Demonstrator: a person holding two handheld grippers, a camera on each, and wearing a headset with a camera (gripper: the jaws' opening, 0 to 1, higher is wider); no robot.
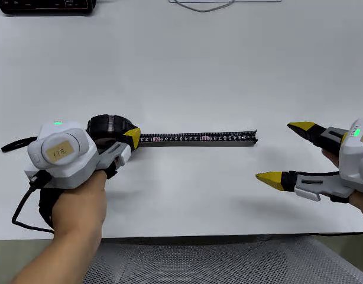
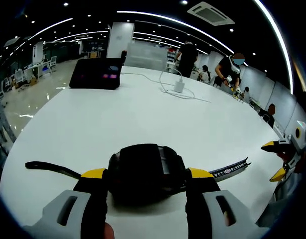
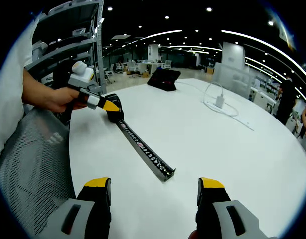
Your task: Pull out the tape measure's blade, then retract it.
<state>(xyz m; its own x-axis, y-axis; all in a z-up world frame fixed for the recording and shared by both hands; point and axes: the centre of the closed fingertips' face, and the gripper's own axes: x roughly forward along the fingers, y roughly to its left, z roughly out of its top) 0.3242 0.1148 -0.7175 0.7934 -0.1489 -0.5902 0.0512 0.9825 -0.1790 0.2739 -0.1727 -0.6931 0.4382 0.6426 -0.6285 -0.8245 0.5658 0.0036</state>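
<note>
We have the left hand-held gripper (image 1: pixel 127 145) clamped on the tape measure (image 1: pixel 110 127), blade (image 1: pixel 196 138) out flat on the surface (image 1: pixel 199 71). Right hand-held gripper (image 1: pixel 285 152) jaws apart, clear of the blade tip.

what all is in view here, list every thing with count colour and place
tape measure: 1, black case, left side of the table, between the left jaws
blade: 1, dark with pale markings, pulled out flat on the table, pointing right
strap: 1, black, on the table left of the case
dark device: 1, black, far end of the table
charger with cable: 1, white, far part of the table
table: 1, white
mesh chair: 1, grey, at the table's near edge
left hand-held gripper: 1, white with yellow-tipped black jaws, clamped on the case
right hand-held gripper: 1, same colours, jaws open, beyond the blade's tip, apart from it
hand: 1, holding the left one
</note>
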